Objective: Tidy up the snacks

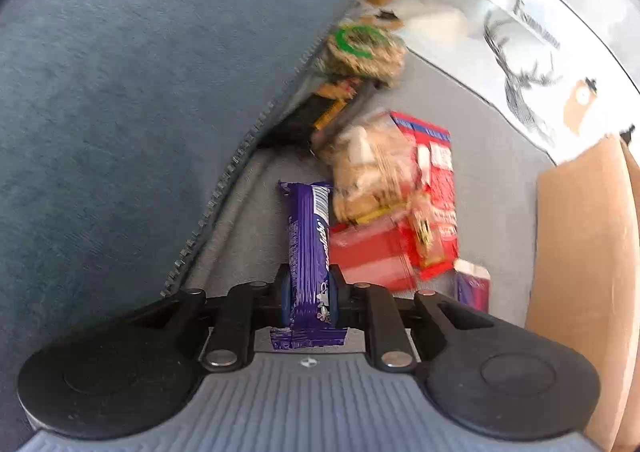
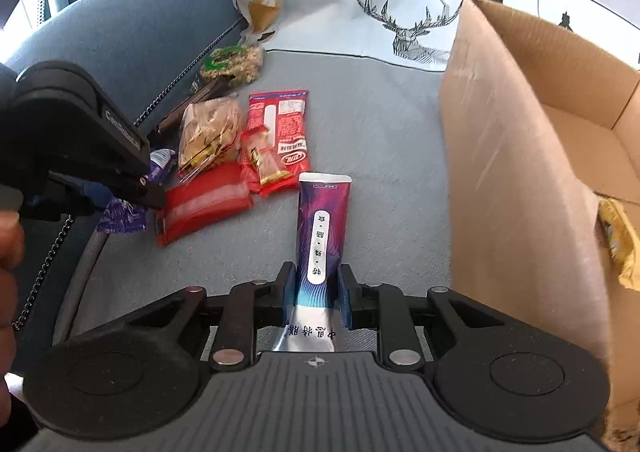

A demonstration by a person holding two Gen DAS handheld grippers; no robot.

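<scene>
Claws gripping two snacks

We are clamping a purple foil-wrapped chocolate bar in our left claw and a purple-and-magenta gradient snack packet in our right claw.

Left tool: black linkage arms, silver round rivets, blue pads on the fingers.
Right tool: same build; blue pads on the fingers.
Base plates: grey ribbed plastic, small cross mark at centre.
Side housings: two black rounded discs per tool.
Left tool side face: raised lettering, unreadable.
</scene>
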